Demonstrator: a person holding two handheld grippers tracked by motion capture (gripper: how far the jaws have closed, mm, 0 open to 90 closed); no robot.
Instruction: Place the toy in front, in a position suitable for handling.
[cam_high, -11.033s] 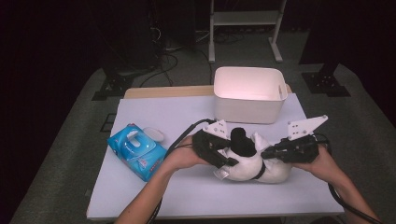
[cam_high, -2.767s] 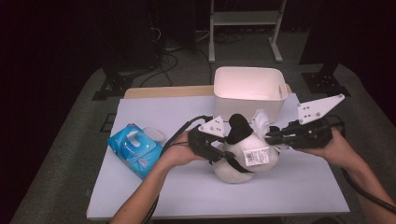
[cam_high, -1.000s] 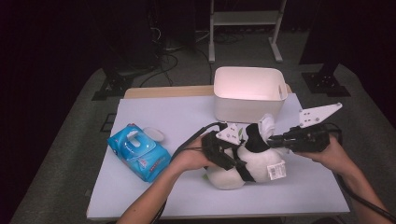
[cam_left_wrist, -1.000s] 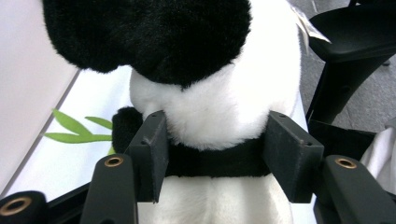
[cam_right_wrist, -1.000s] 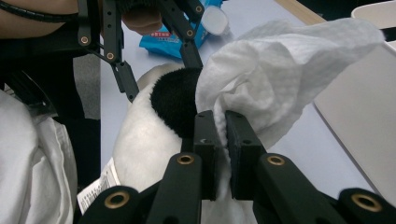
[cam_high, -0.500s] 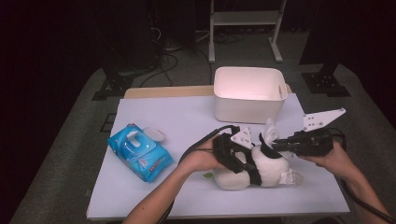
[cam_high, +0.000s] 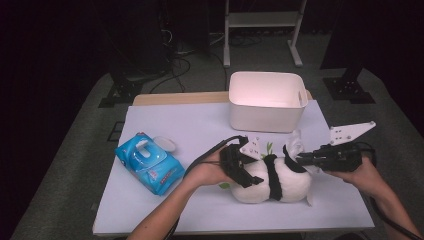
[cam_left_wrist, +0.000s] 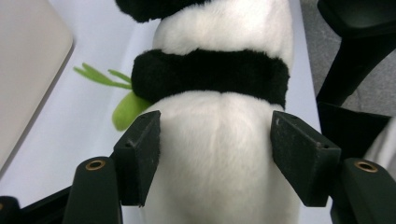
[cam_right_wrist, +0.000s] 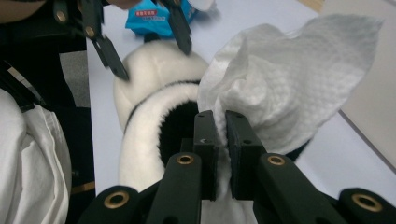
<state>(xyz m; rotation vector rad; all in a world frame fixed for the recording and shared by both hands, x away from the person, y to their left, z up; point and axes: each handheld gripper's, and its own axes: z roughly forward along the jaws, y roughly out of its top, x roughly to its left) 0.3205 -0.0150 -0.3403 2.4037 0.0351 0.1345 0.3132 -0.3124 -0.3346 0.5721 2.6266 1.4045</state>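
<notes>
Fingers (cam_left_wrist: 140, 158) of the left gripper (cam_left_wrist: 215, 161) stand on either side of the panda plush (cam_high: 272, 180), and they have just been opening: in the left gripper view the white body bulges up between the two black pads, the left pad right against the fur, the right pad with only a sliver of a gap, so no real squeeze here. Over on the other side, the right gripper (cam_right_wrist: 221, 128) has its fingers pinched tight on a white wet wipe (cam_right_wrist: 289, 74), the crumpled sheet fanning up and out above the tips. That wipe sits right against the panda's black end, at the far end from the left gripper, as the high view has it. The panda lies on its side on the surface (cam_high: 200, 125), black band around its middle, a scrap of green leaf (cam_left_wrist: 128, 109) poking out by its flank. From the panda, the white bin (cam_high: 267, 102) stands just behind it, nearly touching distance from the wipe's top. The blue wipe pack (cam_high: 147, 162) lies well off to the panda's left, beyond the left hand (cam_high: 207, 172), its lid flipped open.
</notes>
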